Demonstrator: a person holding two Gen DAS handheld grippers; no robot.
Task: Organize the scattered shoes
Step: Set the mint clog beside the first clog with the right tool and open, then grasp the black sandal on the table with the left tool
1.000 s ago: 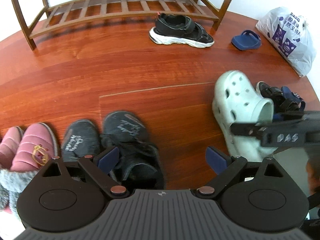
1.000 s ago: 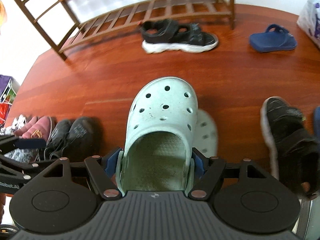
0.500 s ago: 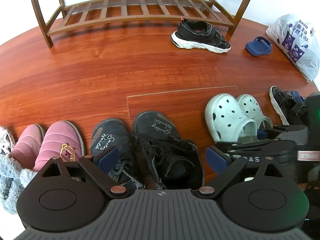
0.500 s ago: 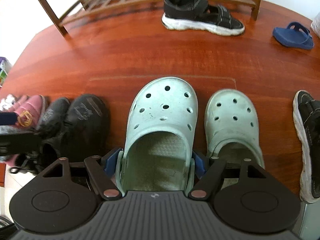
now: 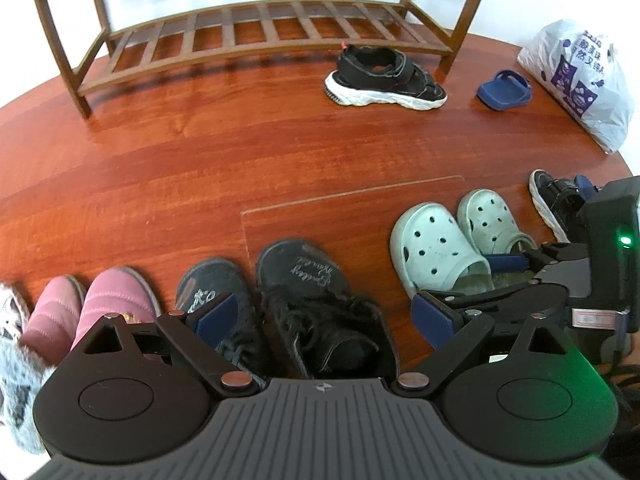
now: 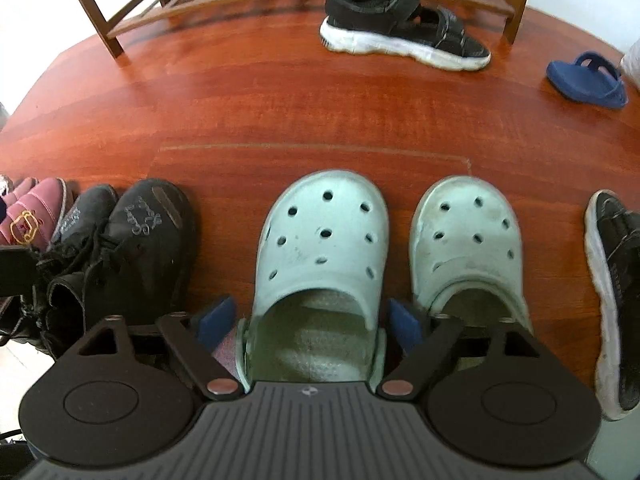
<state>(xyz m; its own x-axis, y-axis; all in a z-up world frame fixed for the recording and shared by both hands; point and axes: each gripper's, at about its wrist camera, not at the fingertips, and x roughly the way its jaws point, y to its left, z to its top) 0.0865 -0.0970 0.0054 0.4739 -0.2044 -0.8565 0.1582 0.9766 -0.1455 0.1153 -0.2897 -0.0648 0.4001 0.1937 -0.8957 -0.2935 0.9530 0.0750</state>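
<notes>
Released since half a second ago, the left clog (image 6: 324, 240) now sits on the floor (image 6: 280, 112) with the right gripper (image 6: 310, 320) spread apart on either side of its heel, a gap showing at each blue pad. It lies just beside the right clog (image 6: 466, 236), toes level, forming a pair.

From the left wrist view, the left gripper (image 5: 326, 316) hangs wide apart above the black lace-up shoes (image 5: 316, 300), holding nothing. That view alone shows the white plastic bag (image 5: 580, 80) at the far right and a grey furry slipper (image 5: 16, 364) at the left edge; it also shows the right gripper's body with a green light, partly covering the clogs' heels.

The right wrist view shows the clog's inside and heel strap close up, which the other view hides.

Pink slippers (image 5: 96, 308) stand left of the black shoes. A black sandal with a white sole (image 6: 404, 28) lies before the wooden shoe rack (image 5: 256, 28), a blue slipper (image 6: 586, 80) to its right. Another black sandal (image 6: 616, 292) lies right of the clogs, partly cut off.
</notes>
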